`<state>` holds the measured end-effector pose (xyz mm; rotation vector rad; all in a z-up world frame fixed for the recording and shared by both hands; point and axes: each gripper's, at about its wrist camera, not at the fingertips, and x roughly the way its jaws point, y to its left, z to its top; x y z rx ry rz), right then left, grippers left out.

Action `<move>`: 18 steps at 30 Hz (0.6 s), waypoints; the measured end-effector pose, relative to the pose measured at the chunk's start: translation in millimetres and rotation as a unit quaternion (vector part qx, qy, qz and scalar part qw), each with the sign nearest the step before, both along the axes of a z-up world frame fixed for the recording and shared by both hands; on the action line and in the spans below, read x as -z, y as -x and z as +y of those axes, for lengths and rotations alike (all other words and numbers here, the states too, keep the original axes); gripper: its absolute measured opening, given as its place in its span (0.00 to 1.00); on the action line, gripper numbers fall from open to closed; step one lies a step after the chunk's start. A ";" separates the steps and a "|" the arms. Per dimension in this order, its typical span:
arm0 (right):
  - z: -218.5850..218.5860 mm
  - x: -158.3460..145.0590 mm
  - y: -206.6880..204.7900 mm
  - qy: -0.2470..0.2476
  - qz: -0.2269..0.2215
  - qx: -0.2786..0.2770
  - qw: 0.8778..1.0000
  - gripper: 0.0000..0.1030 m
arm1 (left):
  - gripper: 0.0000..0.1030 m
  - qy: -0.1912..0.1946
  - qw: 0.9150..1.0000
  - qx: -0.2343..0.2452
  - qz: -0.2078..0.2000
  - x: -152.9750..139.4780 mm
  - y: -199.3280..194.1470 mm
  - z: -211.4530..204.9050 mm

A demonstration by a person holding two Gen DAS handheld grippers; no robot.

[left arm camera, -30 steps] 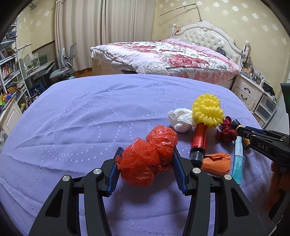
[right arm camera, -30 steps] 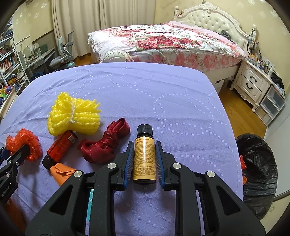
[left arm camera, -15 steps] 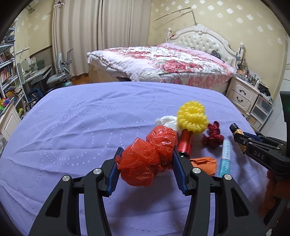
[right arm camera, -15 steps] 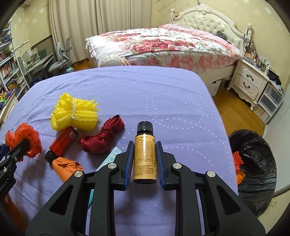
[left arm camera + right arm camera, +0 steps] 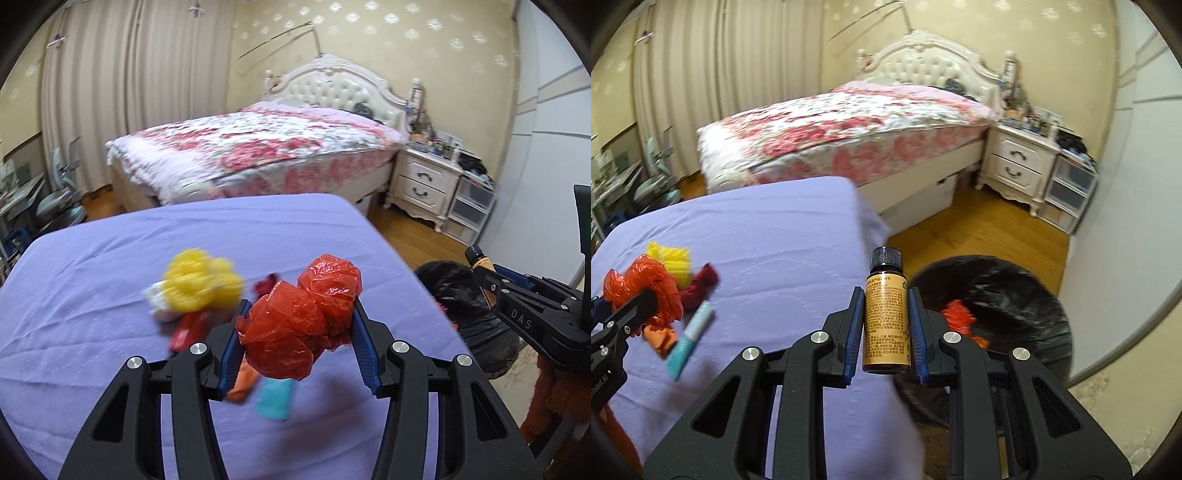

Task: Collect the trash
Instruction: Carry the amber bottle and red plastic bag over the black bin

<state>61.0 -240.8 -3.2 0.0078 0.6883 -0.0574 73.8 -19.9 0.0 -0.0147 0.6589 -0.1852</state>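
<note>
My left gripper (image 5: 297, 312) is shut on a crumpled red plastic bag (image 5: 295, 328), held above the purple-covered table (image 5: 110, 266). My right gripper (image 5: 884, 291) is shut on a small brown bottle (image 5: 885, 314) with a gold label and black cap, at the table's right edge. Just beyond it on the floor stands a bin lined with a black bag (image 5: 1008, 302), with red and orange scraps inside. The right gripper (image 5: 491, 275) with the bottle also shows at the right of the left wrist view, over the black bin (image 5: 469, 325).
On the table lie a yellow foam net (image 5: 199, 284), a white wad (image 5: 159, 306), a red tube (image 5: 188, 328), a dark red cloth (image 5: 700, 286), an orange scrap (image 5: 659, 338) and a teal tube (image 5: 690, 339). Behind are a flowered bed (image 5: 842, 129), a white nightstand (image 5: 1019, 162) and wooden floor.
Both grippers have swung to the right and risen a little, each keeping its load. The bin has come into the left wrist view and nearer in the right. The table litter has slid left.
</note>
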 end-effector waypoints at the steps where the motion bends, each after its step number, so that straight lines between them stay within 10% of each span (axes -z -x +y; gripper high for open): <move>1: -9.5 0.0 0.7 -0.003 -0.002 0.009 1.000 0.23 | 0.50 0.002 1.000 0.010 0.001 -0.1 -4.6 -12.0; 18: -102.4 31.8 -10.1 -0.016 0.005 0.108 0.994 0.23 | 0.50 -0.039 0.993 0.108 0.011 23.6 -59.6 -156.2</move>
